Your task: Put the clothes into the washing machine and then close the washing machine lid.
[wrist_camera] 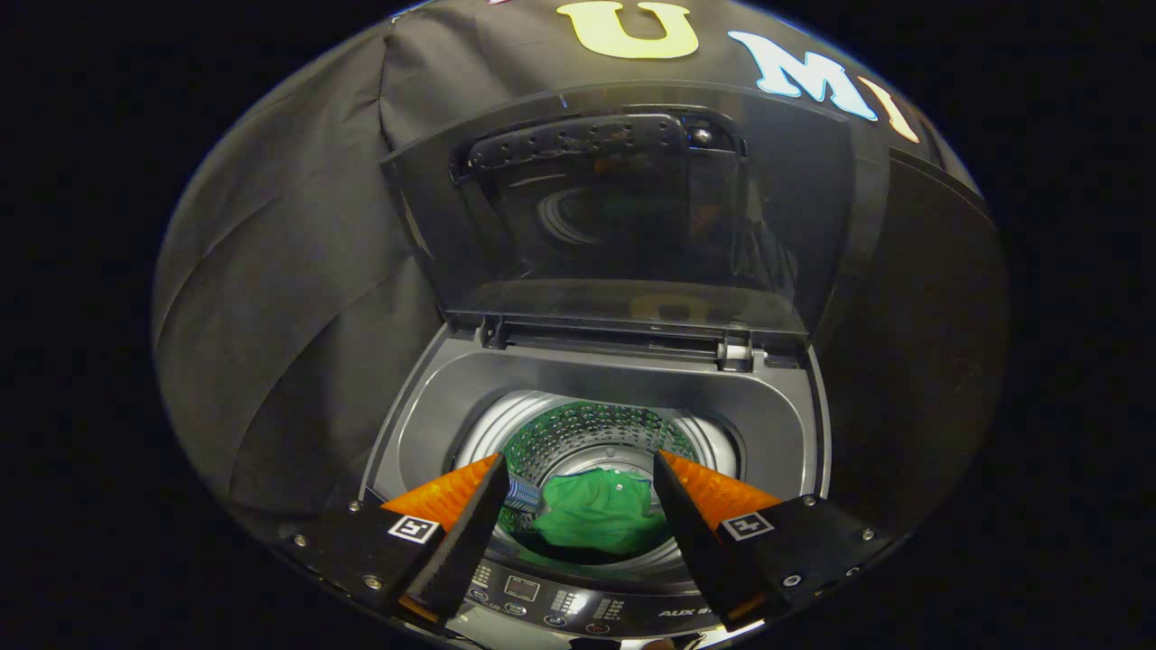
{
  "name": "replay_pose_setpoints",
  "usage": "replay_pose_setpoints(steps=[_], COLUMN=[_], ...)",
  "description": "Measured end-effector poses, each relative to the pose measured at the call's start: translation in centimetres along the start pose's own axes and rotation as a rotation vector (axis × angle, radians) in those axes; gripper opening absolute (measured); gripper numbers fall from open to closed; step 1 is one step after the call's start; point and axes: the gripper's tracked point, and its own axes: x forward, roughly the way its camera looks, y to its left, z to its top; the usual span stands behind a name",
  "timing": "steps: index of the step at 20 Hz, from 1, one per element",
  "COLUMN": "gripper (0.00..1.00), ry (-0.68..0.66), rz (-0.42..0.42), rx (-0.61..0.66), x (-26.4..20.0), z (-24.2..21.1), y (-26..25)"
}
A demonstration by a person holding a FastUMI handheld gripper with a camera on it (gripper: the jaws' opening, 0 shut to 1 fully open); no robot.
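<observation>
Now we hold the claw (578, 469) wide open and empty above the washing machine (786, 424), and the green garment (591, 515) lies down in the drum (596, 429) between and beyond its fingers. The tinted lid (623, 208) stands upright behind. We judge the risk lies in closing: a poor push could let it slam, or slip past.

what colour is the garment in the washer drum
Green, seen in the gripper view: the garment lies in the drum between the open tongs.
</observation>
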Motion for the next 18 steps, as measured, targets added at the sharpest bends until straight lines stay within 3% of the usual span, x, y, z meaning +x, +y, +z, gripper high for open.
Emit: replay_pose_setpoints(steps=[7,18], gripper=[0.96,0.96], ry=[-0.117,-0.442], rz=[-0.002,0.000], rx=[-0.024,-0.080], x=[-2.4,-8.7], z=[2.6,12.3], y=[0.0,1.4])
